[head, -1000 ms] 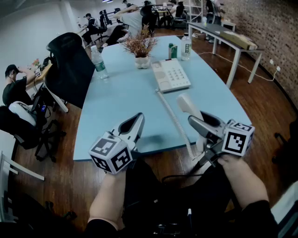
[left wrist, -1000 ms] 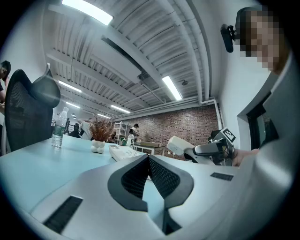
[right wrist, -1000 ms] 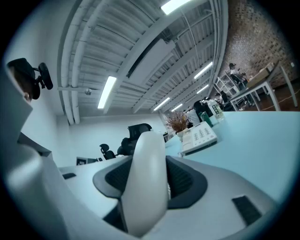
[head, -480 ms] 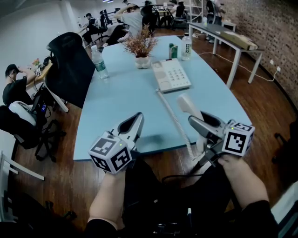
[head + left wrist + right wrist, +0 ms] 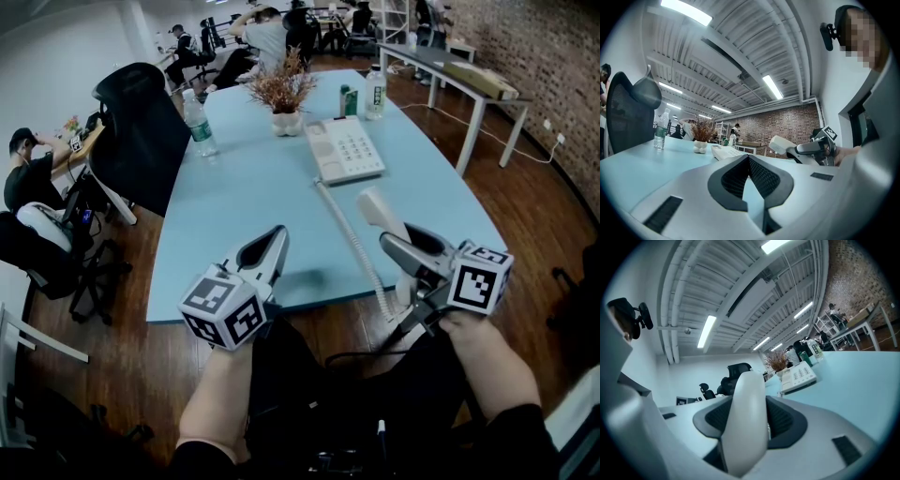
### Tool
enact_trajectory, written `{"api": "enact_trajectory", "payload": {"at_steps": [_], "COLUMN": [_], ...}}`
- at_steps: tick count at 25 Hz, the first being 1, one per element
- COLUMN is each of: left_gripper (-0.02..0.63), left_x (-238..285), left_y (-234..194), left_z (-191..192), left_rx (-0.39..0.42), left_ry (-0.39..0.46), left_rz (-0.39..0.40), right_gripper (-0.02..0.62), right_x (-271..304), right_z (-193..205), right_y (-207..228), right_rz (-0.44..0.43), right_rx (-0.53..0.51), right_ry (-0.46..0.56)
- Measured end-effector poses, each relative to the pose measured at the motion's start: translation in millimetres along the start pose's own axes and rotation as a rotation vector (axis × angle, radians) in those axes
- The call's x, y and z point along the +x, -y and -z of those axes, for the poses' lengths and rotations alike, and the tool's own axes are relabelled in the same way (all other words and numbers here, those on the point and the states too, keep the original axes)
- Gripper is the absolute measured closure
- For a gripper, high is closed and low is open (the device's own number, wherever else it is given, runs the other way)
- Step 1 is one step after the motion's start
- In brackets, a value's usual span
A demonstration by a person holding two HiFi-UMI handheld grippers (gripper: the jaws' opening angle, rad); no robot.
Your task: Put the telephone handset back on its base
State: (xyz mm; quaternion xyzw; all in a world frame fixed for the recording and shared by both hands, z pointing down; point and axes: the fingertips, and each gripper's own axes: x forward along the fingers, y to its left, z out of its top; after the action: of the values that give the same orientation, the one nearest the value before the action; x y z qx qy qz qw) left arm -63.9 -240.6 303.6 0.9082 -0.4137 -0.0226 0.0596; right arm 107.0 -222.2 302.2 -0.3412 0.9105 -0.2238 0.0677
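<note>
1. The black office chair (image 5: 141,131) stands at the table's left edge; its base is cut off behind the tabletop.
2. A water bottle (image 5: 199,127) stands upright on the light blue table (image 5: 234,202); its label is too small to read.
3. The left gripper (image 5: 277,239) hovers over the near table edge. Its claw is clenched, tips meeting, with nothing between them.
4. A potted dried plant (image 5: 284,94) sits just behind the telephone base (image 5: 345,150), which lies keypad up, far across the table.
5. The coiled cord (image 5: 352,239) runs from the base toward the near edge; its lower end disappears behind the right claw.
6. The handset (image 5: 375,208) is raised above the table's near right part, well apart from the base.
7. The right gripper (image 5: 389,246) grasps the handset mid-body; the handset's lower end is hidden by the jaws, and in the right gripper view it covers the gap between the pads.
</note>
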Motion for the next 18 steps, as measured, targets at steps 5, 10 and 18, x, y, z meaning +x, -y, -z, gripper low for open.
{"api": "enact_trajectory", "payload": {"at_steps": [5, 10, 18], "left_gripper": [0.609, 0.609, 0.609], "left_x": [2.4, 0.8, 1.1], "left_y": [5.5, 3.5, 3.0], "left_z": [2.8, 1.8, 1.0], "left_rx": [0.018, -0.004, -0.01], "left_ry": [-0.011, -0.002, -0.001], "left_rz": [0.01, 0.015, 0.015], "right_gripper": [0.36, 0.36, 0.36], "right_x": [0.5, 0.2, 0.2], "right_z": [1.1, -0.2, 1.5], "right_y": [0.6, -0.9, 0.2], "right_rz": [0.003, -0.002, 0.002], "right_rx": [0.0, -0.004, 0.0], "right_ry": [-0.004, 0.0, -0.005]}}
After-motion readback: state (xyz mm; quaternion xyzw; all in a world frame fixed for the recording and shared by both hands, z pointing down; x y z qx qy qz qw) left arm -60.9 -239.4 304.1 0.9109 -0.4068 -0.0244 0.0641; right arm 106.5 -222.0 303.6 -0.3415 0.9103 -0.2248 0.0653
